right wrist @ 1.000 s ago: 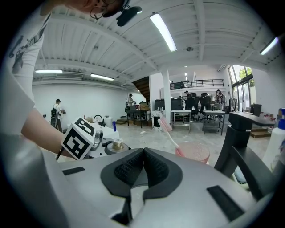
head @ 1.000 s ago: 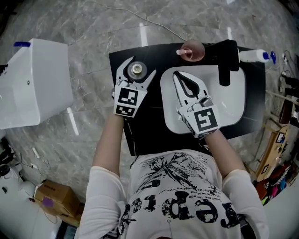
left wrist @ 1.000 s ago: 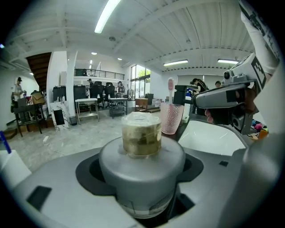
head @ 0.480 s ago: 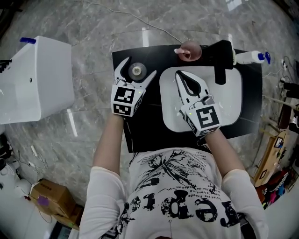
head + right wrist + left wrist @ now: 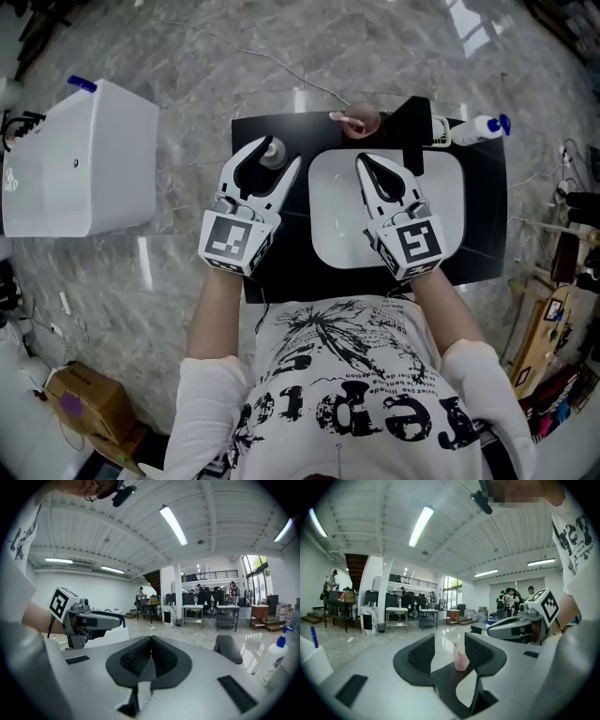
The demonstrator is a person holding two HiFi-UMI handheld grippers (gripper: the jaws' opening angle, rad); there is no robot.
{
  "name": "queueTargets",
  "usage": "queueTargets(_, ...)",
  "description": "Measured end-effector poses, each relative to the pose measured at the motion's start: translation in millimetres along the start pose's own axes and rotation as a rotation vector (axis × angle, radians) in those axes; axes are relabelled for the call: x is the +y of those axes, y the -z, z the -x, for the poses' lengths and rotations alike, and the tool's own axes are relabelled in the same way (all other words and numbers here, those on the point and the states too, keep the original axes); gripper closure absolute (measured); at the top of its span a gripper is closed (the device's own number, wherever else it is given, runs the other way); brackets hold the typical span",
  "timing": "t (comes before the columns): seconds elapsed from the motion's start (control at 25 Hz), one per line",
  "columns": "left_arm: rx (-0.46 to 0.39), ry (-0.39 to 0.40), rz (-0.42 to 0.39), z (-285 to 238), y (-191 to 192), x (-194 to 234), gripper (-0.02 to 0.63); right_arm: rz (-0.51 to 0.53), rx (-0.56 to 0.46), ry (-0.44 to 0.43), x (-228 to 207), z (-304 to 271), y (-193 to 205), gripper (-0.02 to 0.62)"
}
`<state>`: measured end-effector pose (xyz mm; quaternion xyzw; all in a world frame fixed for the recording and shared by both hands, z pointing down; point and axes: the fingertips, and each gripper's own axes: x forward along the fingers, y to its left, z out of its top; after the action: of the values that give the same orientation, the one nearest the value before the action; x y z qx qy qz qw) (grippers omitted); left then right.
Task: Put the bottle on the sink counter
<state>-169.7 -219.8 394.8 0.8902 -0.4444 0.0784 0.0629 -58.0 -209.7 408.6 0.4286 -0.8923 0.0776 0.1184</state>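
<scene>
The bottle shows from above as a round dark top with a silvery cap. It stands upright on the black sink counter, left of the white basin. My left gripper hovers above and just in front of it, and its jaws are closing with nothing between the pads. In the left gripper view only a distant pink thing shows through the gap. My right gripper is shut and empty over the basin, and its pads meet in its own view.
A pink container and a black faucet stand at the counter's back edge. A white bottle with a blue cap lies at the back right. A white box sits on the marble floor to the left.
My left gripper has drawn back toward the person and risen off the bottle, which stays on the counter. Its jaws widened, then narrowed. The right gripper stayed shut over the basin.
</scene>
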Motion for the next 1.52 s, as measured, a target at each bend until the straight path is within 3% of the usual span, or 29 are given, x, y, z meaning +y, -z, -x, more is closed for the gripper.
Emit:
queueTargets(0.28, -0.099, -0.083, -0.037, 37, -58, -45, 0.571, 0.04, -0.092, -0.033, -9, 53, -42, 0.58)
queueTargets(0.72, -0.098, -0.052, -0.032, 62, -76, -125, 0.592, 0.069, -0.131, -0.09, -11, 124, -61, 0.581)
queueTargets(1.52, -0.103, -0.073, -0.046, 68, -88, -129, 0.591, 0.108, -0.148, -0.129, 8, 133, -73, 0.583)
